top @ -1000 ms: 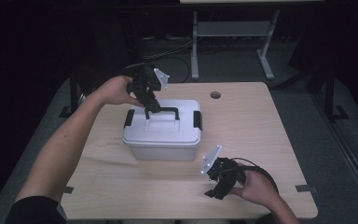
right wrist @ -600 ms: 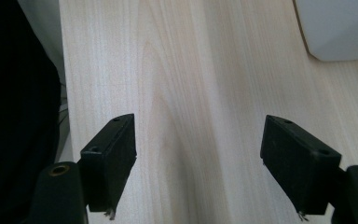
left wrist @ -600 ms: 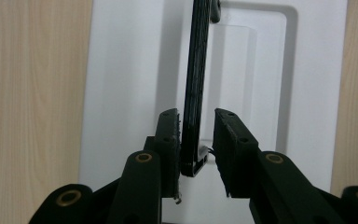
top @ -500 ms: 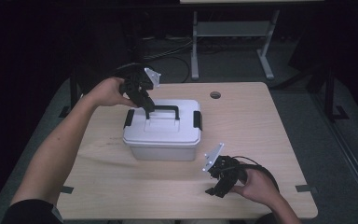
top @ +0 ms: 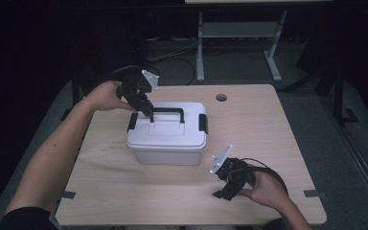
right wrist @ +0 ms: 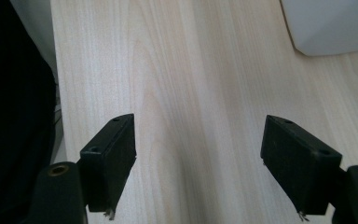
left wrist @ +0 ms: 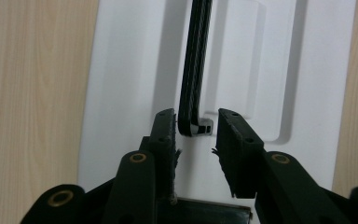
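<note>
Two hand-held grippers in play. Left hand-held gripper (top: 147, 111) is sitting at the left end of the black handle (top: 168, 113) on the white lidded box (top: 166, 136). Its jaws have just been opening; in the left gripper view the handle end (left wrist: 195, 126) is sitting between the pads (left wrist: 166, 135) with a visible gap on each side, so nothing is being pinched. Compared with a second ago, the gripper is now lying further left along the handle, and the handle is lying flat on the lid. Judging from that, the grip on the handle is being released, and the box is staying put at mid-table (top: 124, 191).

Left forearm is reaching in from the left edge, wrist bent, gripper pointing down onto the lid. Right hand-held gripper (top: 223, 189) is resting near the front right of the table, jaws spread wide over bare wood with nothing between them and box corner (right wrist: 328, 28) well apart.
</note>
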Action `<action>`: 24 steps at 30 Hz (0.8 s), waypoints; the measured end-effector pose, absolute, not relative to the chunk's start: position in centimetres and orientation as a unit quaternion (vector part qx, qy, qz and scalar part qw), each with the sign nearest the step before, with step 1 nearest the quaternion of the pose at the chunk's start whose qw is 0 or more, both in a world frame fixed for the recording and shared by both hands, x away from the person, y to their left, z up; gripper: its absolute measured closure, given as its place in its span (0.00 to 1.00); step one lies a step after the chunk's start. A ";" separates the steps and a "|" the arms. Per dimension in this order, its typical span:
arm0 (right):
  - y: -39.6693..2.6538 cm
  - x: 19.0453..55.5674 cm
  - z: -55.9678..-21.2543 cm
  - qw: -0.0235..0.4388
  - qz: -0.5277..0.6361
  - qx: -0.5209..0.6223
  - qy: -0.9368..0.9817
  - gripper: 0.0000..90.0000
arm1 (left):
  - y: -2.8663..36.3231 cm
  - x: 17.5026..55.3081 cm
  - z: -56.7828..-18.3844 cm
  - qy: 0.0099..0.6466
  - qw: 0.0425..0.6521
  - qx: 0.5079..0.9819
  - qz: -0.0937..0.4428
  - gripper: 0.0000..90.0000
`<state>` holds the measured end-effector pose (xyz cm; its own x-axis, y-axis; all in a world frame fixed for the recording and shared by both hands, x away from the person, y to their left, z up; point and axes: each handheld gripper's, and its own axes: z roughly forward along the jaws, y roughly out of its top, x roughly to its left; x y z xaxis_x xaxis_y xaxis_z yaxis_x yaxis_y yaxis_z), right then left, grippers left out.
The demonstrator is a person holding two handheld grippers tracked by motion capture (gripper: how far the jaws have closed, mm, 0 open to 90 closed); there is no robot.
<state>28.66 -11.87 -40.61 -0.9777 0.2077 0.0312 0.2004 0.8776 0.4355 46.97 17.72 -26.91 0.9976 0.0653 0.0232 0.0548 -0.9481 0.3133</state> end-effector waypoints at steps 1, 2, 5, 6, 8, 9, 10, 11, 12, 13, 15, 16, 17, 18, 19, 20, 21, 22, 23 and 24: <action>-11.9 28.7 -40.6 0.008 0.224 0.105 0.969 0.29 | 17.7 47.0 -26.9 0.030 0.158 0.987 0.017 0.72; -11.9 28.7 -40.5 0.008 0.225 0.108 0.968 0.29 | 17.9 46.9 -27.0 0.033 0.157 0.987 0.017 0.70; -12.0 28.8 -40.5 0.009 0.225 0.109 0.968 0.29 | 18.1 46.8 -27.0 0.036 0.160 0.986 0.018 0.68; -12.2 28.9 -40.4 0.009 0.225 0.111 0.968 0.29 | 18.2 46.7 -27.0 0.037 0.161 0.986 0.018 0.67; -12.3 29.0 -40.4 0.010 0.226 0.112 0.967 0.28 | 18.4 46.6 -27.1 0.042 0.158 0.986 0.018 0.65; -12.3 29.0 -40.4 0.010 0.227 0.113 0.967 0.28 | 18.4 46.6 -27.1 0.042 0.158 0.986 0.018 0.65; -12.3 28.9 -40.4 0.010 0.227 0.113 0.967 0.28 | 18.6 46.4 -27.2 0.043 0.159 0.986 0.019 0.64; -12.3 28.9 -40.4 0.010 0.227 0.113 0.967 0.28 | 18.6 46.4 -27.2 0.043 0.159 0.986 0.019 0.63; -12.4 29.0 -40.3 0.011 0.225 0.114 0.968 0.28 | 18.8 46.3 -27.2 0.045 0.159 0.986 0.019 0.63; -12.4 29.0 -40.3 0.011 0.225 0.114 0.968 0.28 | 18.8 46.3 -27.2 0.045 0.159 0.986 0.019 0.63; -12.5 29.1 -40.2 0.013 0.224 0.114 0.968 0.28 | 19.0 46.1 -27.1 0.045 0.161 0.986 0.020 0.63; -12.5 29.2 -40.2 0.012 0.224 0.115 0.968 0.28 | 19.0 46.1 -27.1 0.045 0.161 0.986 0.020 0.62; -12.5 29.2 -40.2 0.012 0.224 0.115 0.968 0.28 | 19.1 46.0 -27.1 0.044 0.161 0.986 0.021 0.62; -12.5 29.3 -40.2 0.011 0.224 0.115 0.968 0.28 | 19.2 45.9 -27.1 0.045 0.161 0.986 0.021 0.62; -12.5 29.3 -40.2 0.011 0.224 0.116 0.968 0.28 | 19.2 45.9 -27.2 0.047 0.161 0.986 0.020 0.61; -12.5 29.4 -40.2 0.011 0.223 0.115 0.968 0.28 | 19.4 45.9 -27.2 0.049 0.162 0.985 0.021 0.61; -12.5 29.4 -40.2 0.011 0.223 0.115 0.968 0.28 | 19.4 45.9 -27.2 0.049 0.162 0.985 0.021 0.61; -12.5 29.5 -40.2 0.013 0.222 0.115 0.968 0.27 | 19.5 45.8 -27.2 0.048 0.159 0.986 0.021 0.61; -12.5 29.6 -40.2 0.012 0.222 0.114 0.968 0.27 | 19.6 45.8 -27.2 0.049 0.159 0.986 0.021 0.60; -12.5 29.6 -40.2 0.012 0.222 0.114 0.968 0.27 | 19.7 45.6 -27.2 0.049 0.160 0.986 0.022 0.60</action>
